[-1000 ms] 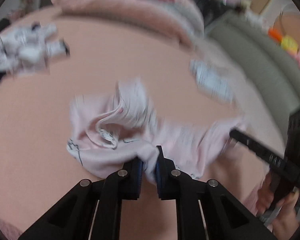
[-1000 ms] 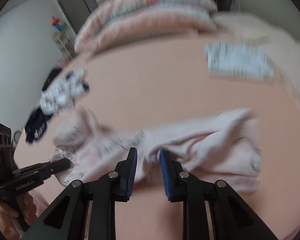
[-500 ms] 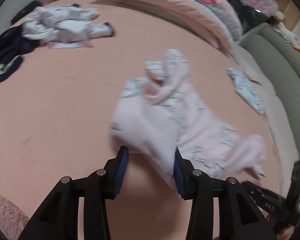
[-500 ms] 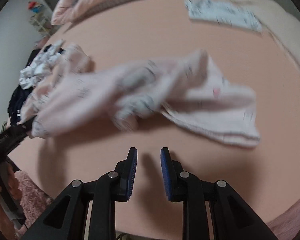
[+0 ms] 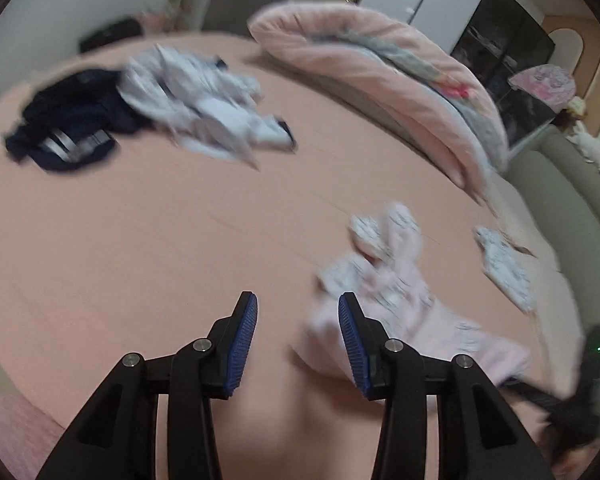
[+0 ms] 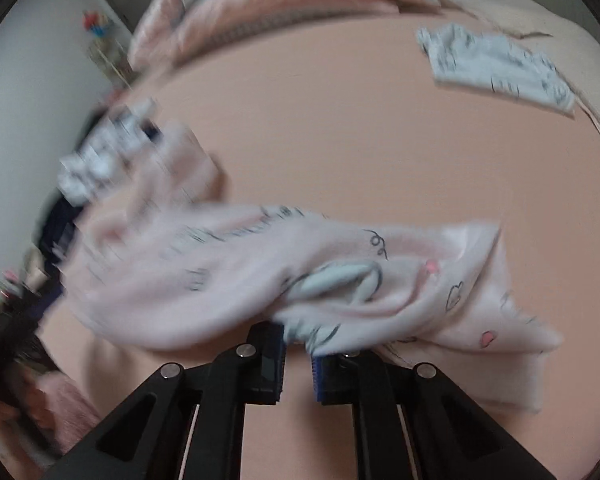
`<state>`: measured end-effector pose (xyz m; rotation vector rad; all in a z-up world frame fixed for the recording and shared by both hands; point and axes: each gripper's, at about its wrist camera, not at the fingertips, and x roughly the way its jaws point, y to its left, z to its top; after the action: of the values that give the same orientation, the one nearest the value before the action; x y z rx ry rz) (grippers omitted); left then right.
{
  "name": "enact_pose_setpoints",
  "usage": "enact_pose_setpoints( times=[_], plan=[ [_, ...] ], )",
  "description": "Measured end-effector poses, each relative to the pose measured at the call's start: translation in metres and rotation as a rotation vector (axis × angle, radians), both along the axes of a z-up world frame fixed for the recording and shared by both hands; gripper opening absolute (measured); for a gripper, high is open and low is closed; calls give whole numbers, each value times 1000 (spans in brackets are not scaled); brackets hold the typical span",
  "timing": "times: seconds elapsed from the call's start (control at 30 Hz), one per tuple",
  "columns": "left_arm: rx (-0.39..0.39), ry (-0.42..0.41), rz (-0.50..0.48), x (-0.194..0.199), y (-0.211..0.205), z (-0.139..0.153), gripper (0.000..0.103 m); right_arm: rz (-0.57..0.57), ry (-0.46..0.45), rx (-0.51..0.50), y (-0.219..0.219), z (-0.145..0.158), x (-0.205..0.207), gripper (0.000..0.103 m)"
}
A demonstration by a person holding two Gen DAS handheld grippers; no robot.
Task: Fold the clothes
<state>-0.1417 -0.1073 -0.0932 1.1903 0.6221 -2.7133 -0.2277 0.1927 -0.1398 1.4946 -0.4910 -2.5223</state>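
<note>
Left wrist view: the left gripper [image 5: 298, 312] hangs over the pink sheet [image 5: 160, 240] with its blue pads apart and nothing between them. The pink garment [image 5: 400, 304] lies crumpled just right of the right finger, partly behind it. Farther back on the sheet sit a white garment [image 5: 208, 116] and, touching it on the left, a navy garment [image 5: 72, 124]. A folded pink quilt [image 5: 380, 76] runs along the far edge. A small patterned cloth [image 5: 504, 268] lies to the right, near a grey sofa [image 5: 572, 208]. At the lower right, the other tool shows as a dark blur.

Right wrist view: the right gripper [image 6: 298, 340] has its jaws closing, and a fold of the pink garment [image 6: 260, 280] sits between the pads; the cloth drapes across the fingers and hides their tips. It stretches left, blurred, toward the white garment [image 6: 100, 152]. The patterned cloth [image 6: 496, 68] lies well apart at upper right, the quilt [image 6: 268, 4] behind. A hand [image 6: 24, 404] shows dimly at the lower left.
</note>
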Motion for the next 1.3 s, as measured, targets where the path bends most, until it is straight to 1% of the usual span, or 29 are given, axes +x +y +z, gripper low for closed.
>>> enact_pose_setpoints(
  times=[0.07,0.1,0.17,0.23,0.3,0.33,0.4,0.43,0.5,0.53,0.57,0.6,0.63,0.7,0.73,0.77,0.8,0.87,0.9,0.97,1.0,1.03,1.07,1.13,1.17,1.2,1.23,1.27,1.3],
  plan=[
    [4,-112,-92,-20,1,-18,39,-34,45,-122,11,20,-3,8],
    [21,-178,-139,-29,4,-29,39,-57,56,-164,16,27,-3,8],
    [37,-252,-208,-35,12,-45,39,-106,47,-225,27,31,-5,8],
    [16,-258,-266,-33,24,-50,39,-107,17,-204,29,25,-5,8],
    [13,-297,-347,-34,36,-56,39,-53,-47,-109,24,8,-1,8],
    [15,-317,-377,-34,41,-56,39,-28,-85,-85,22,-1,1,9],
    [23,-319,-402,-31,44,-51,39,10,-145,-38,15,-18,3,11],
    [38,-313,-411,-29,42,-48,39,10,-148,-21,13,-20,5,13],
    [53,-326,-408,-24,38,-42,39,2,-114,-2,8,-22,3,23],
    [48,-325,-403,-22,35,-39,39,-5,-94,2,7,-21,2,32],
    [27,-322,-407,-21,36,-38,40,-18,-82,13,7,-20,1,36],
    [7,-319,-412,-21,37,-37,44,-21,-71,7,6,-21,-1,36],
    [-10,-318,-437,-19,45,-39,47,-23,-61,1,6,-21,-2,36],
    [-30,-359,-497,-30,61,-54,46,11,-79,-49,2,-24,-5,15],
    [-53,-372,-528,-35,71,-58,33,28,-89,-73,0,-25,-6,8],
    [-78,-358,-550,-39,82,-55,17,39,-70,-78,-2,-19,1,7],
    [-71,-345,-567,-41,89,-50,6,54,-36,-79,-1,-10,5,7],
    [15,-243,-588,-46,97,-23,6,77,46,-115,2,19,25,7],
    [36,-186,-587,-50,98,-9,6,80,77,-136,4,31,33,7],
    [-15,-90,-517,-66,97,17,6,71,154,-198,17,60,46,7],
    [-48,-56,-469,-74,94,26,6,46,164,-219,26,67,44,7],
    [-72,-66,-403,-85,88,27,6,20,172,-239,34,73,41,7],
    [-39,-88,-381,-84,82,23,6,-7,157,-232,38,72,35,7],
    [26,-133,-335,-83,71,15,8,-47,100,-176,45,65,28,7],
    [59,-155,-313,-83,66,10,11,-56,71,-179,48,58,30,7],
    [82,-178,-312,-75,62,3,23,-55,62,-201,48,54,35,7],
    [106,-202,-312,-67,58,-4,42,-49,59,-212,50,51,41,7],
    [130,-225,-311,-60,54,-10,49,-42,45,-216,48,46,48,7],
    [154,-249,-310,-52,50,-17,52,-36,30,-220,47,41,54,7]
  ],
)
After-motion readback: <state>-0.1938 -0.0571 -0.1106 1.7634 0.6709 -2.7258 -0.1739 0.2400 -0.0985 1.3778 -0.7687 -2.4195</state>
